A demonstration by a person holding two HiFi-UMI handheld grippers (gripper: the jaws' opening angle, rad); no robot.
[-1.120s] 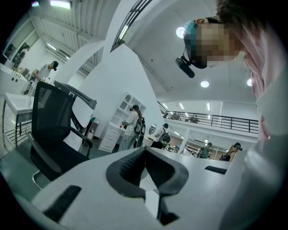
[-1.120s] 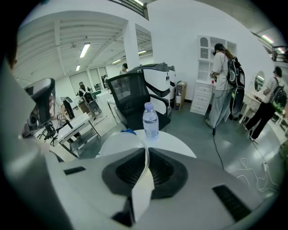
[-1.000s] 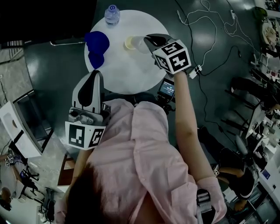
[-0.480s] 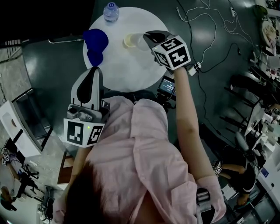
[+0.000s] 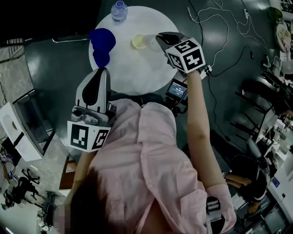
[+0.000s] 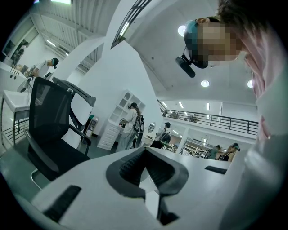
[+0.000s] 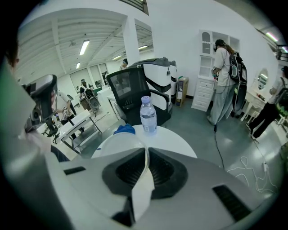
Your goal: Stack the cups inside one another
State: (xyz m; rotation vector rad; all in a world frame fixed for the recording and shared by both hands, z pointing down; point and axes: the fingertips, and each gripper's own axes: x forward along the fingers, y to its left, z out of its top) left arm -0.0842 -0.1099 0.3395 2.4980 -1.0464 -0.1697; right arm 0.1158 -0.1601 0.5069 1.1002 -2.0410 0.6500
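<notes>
A pale translucent cup (image 5: 138, 42) hangs tipped on its side over the round white table (image 5: 132, 68), its mouth facing left. My right gripper (image 5: 158, 37) is shut on its rim. In the right gripper view the cup's wall (image 7: 119, 146) is pinched between the jaws of that gripper (image 7: 146, 152). Two blue cups (image 5: 101, 39) (image 5: 100, 57) sit close together at the table's left edge, apart from the held cup; one blue cup (image 7: 124, 130) shows past the rim. My left gripper (image 5: 101, 71) stays near the table's front edge, shut and empty, and that left gripper (image 6: 145, 152) points level.
A clear water bottle (image 5: 119, 9) (image 7: 148, 116) stands at the table's far edge. Cables (image 5: 215, 27) trail on the floor to the right. A small screen device (image 5: 176, 91) sits below the table's near edge. Black office chairs (image 7: 135, 87) (image 6: 49, 130) stand around.
</notes>
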